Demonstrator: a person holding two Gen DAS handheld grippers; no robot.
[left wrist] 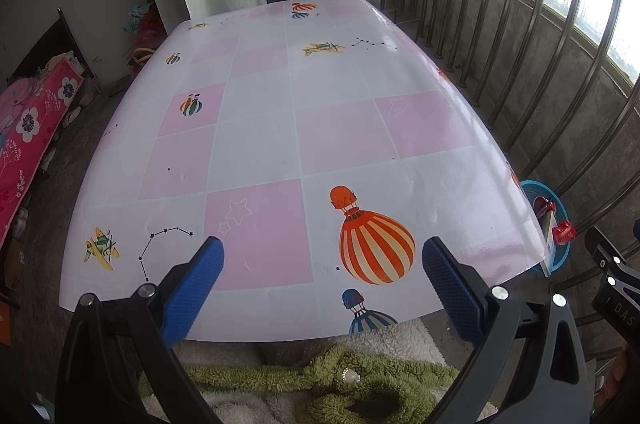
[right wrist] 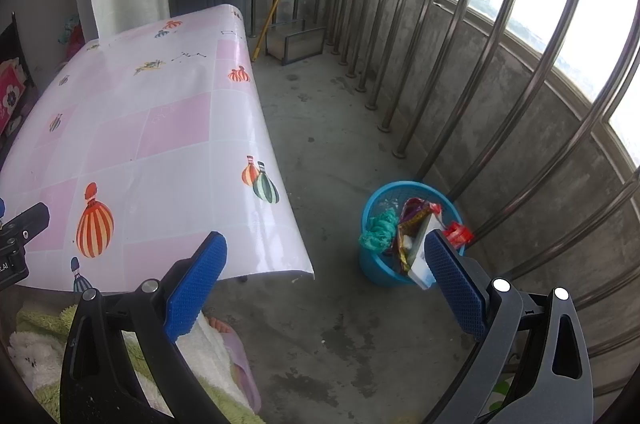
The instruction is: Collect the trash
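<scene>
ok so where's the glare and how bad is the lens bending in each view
Left wrist view: daylight glare whitens the far right part of the tablecloth, and the railing bars bow strongly outward. Right wrist view: the sky behind the railing is blown out, a sheen runs along the tablecloth's right edge, the blue basket stays sharp, and the corners go dark.

Left tool (left wrist: pixel 322 262), right tool (right wrist: pixel 326 258): black frames, blue textured pads, silver screws.

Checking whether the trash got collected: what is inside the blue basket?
The blue basket holds a green crumpled bag, shiny wrappers, a white carton and a red wrapper. Anything beneath is covered.
</scene>
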